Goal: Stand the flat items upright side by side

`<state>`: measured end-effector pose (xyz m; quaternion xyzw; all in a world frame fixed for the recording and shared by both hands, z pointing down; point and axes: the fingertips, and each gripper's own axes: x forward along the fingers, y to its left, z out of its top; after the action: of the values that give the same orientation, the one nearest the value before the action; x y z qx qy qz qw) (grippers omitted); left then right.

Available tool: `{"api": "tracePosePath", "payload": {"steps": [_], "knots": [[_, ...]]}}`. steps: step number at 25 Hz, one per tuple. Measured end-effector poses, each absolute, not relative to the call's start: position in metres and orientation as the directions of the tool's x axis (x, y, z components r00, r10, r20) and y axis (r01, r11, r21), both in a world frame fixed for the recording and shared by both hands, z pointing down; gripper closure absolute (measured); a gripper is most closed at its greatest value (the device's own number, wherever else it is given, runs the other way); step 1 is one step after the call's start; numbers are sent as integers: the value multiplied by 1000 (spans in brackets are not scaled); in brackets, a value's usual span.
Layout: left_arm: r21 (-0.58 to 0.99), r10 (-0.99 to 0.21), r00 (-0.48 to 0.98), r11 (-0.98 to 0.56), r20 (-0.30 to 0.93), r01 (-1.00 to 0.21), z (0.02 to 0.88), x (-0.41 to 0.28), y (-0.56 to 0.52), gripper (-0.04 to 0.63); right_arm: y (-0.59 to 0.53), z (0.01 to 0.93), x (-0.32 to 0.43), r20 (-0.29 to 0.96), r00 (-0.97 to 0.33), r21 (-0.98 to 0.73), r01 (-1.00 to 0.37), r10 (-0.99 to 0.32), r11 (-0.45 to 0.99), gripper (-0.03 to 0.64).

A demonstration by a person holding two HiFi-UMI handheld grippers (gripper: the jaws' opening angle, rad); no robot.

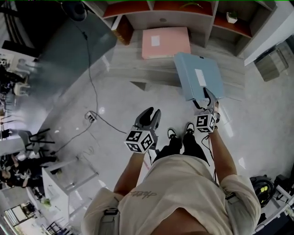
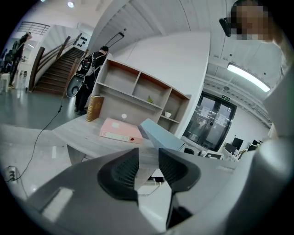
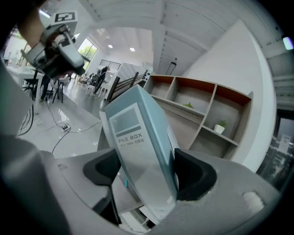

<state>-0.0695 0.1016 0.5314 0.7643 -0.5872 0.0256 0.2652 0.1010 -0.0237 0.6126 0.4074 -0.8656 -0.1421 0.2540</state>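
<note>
My right gripper (image 1: 206,104) is shut on the near end of a light blue file box (image 1: 200,78), which it holds tilted above the table's front right part. Seen from the right gripper view, that box (image 3: 140,137) stands on edge between the two pads, its label facing left. A pink file box (image 1: 165,42) lies flat on the grey wooden table (image 1: 133,69), to the left of the blue one. Lower and to the left, my left gripper (image 1: 151,112) hangs over the floor, open by a narrow gap and empty. Its own view shows the pink box (image 2: 120,131) and blue box (image 2: 161,137) ahead.
An open shelf unit (image 1: 183,13) stands behind the table, with a small potted plant (image 1: 232,17) in one bay. A brown book (image 2: 95,108) stands at the table's far left. A cable and power strip (image 1: 90,117) lie on the floor. A person (image 2: 92,78) stands near the stairs.
</note>
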Motion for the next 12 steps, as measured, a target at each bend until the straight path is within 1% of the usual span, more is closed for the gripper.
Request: {"api": "tracePosePath", "payload": {"steps": [6, 12], "knots": [[373, -894, 296, -163, 337, -914, 529, -73, 105, 450, -20, 581, 110, 269, -594, 252, -716, -758, 651, 257], [384, -905, 291, -161, 309, -909, 524, -74, 101, 453, -33, 568, 129, 245, -560, 58, -806, -791, 589, 261]]}}
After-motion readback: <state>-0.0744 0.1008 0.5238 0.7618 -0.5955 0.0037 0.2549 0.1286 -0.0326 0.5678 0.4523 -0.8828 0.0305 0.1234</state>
